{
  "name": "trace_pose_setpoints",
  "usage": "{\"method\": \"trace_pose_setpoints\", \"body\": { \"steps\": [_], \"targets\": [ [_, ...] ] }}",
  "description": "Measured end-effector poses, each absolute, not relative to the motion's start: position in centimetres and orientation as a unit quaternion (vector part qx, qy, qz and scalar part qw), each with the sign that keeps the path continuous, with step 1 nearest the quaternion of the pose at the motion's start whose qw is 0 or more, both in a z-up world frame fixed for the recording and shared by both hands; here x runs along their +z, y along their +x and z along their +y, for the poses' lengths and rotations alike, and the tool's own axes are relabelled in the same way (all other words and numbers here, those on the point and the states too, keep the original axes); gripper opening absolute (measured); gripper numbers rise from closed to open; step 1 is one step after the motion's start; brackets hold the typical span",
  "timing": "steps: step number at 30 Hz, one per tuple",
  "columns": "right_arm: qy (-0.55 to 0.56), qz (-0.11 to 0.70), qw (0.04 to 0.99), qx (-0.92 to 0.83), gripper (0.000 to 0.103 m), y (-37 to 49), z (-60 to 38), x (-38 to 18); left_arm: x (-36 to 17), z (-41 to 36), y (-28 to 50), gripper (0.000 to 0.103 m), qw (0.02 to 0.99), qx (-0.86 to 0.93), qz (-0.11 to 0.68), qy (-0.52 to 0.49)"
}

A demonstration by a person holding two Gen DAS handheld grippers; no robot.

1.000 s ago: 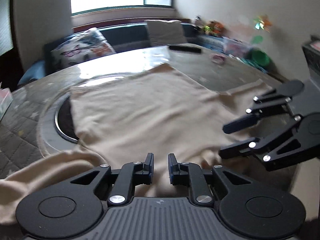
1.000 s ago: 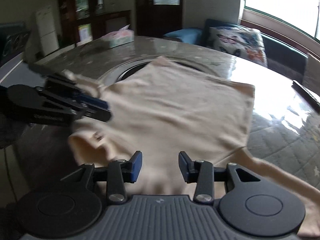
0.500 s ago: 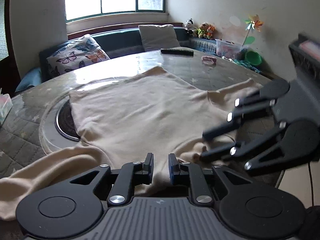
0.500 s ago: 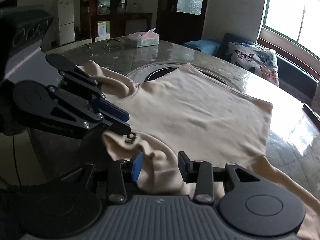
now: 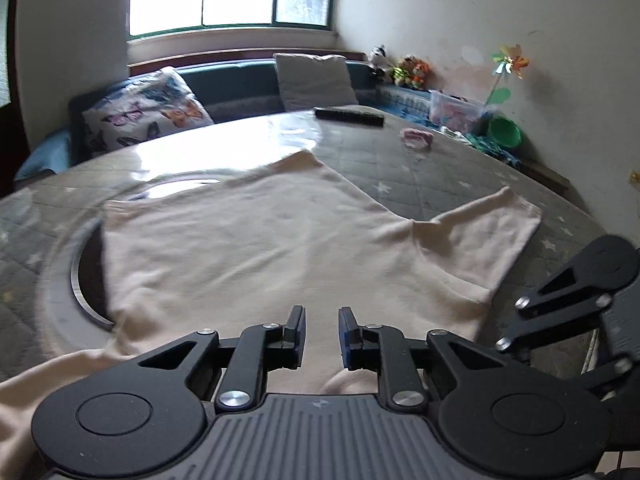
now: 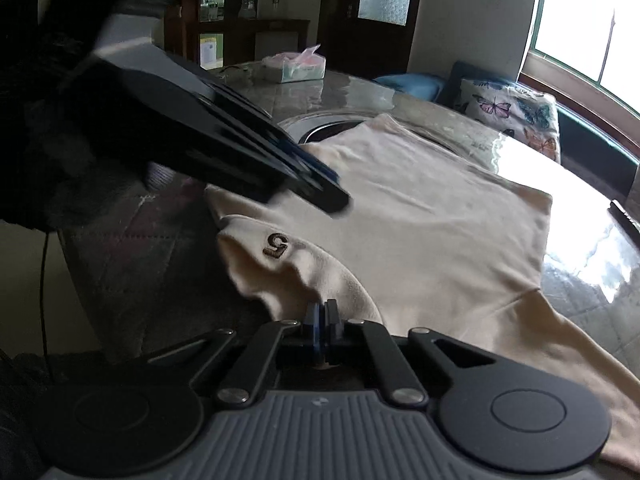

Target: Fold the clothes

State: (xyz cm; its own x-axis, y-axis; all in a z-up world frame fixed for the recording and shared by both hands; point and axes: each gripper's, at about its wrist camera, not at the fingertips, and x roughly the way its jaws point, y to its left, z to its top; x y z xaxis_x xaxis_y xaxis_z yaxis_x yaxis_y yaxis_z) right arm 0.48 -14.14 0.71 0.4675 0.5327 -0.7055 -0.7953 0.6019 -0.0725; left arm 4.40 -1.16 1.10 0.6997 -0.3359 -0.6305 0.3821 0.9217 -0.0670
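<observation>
A cream shirt (image 5: 260, 248) lies spread flat on the round table (image 5: 440, 184), one sleeve pointing to the far right. In the right wrist view the shirt (image 6: 420, 232) has a folded-over edge with a dark "5" patch (image 6: 275, 245). My right gripper (image 6: 322, 316) is shut on that folded edge at the near side. My left gripper (image 5: 322, 336) hovers over the shirt's near part with a narrow gap between its jaws and no cloth in it. From the right wrist, the left gripper (image 6: 332, 196) appears blurred, above the shirt. The right gripper's linkage (image 5: 560, 316) shows at the right edge.
A metal ring (image 5: 86, 280) is set into the table under the shirt's left side. A black remote (image 5: 348, 117) and a small pink item (image 5: 417, 138) lie at the far side, and a tissue box (image 6: 300, 66) stands across the table. A bench with a butterfly cushion (image 5: 144, 116) curves behind.
The right jaws have closed on the shirt's folded edge. The left gripper has drawn away from the collar fold and now sits over the shirt body.
</observation>
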Motion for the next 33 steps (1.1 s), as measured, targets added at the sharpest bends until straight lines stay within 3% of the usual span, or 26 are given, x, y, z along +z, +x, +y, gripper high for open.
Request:
{"method": "trace_pose_setpoints", "body": {
  "steps": [8, 16, 21, 33],
  "targets": [
    [-0.132, 0.318, 0.874, 0.344, 0.008, 1.9, -19.6, 3.5, -0.4, -3.5, 3.4, 0.019, 0.907, -0.24, 0.34, 0.063],
    [-0.078, 0.35, 0.91, 0.209, 0.012, 6.3, -26.4, 1.3, 1.0, -4.7, 2.6, 0.021, 0.905, -0.266, 0.32, 0.09],
    [-0.06, 0.357, 0.919, 0.159, 0.027, 6.9, -29.6, 0.2, 1.4, -6.3, 4.1, 0.021, 0.904, -0.275, 0.318, 0.078],
    [-0.013, 0.348, 0.937, 0.033, 0.029, 7.7, -36.9, 0.1, -0.7, -9.7, 4.2, 0.021, 0.884, -0.31, 0.337, 0.099]
  ]
}}
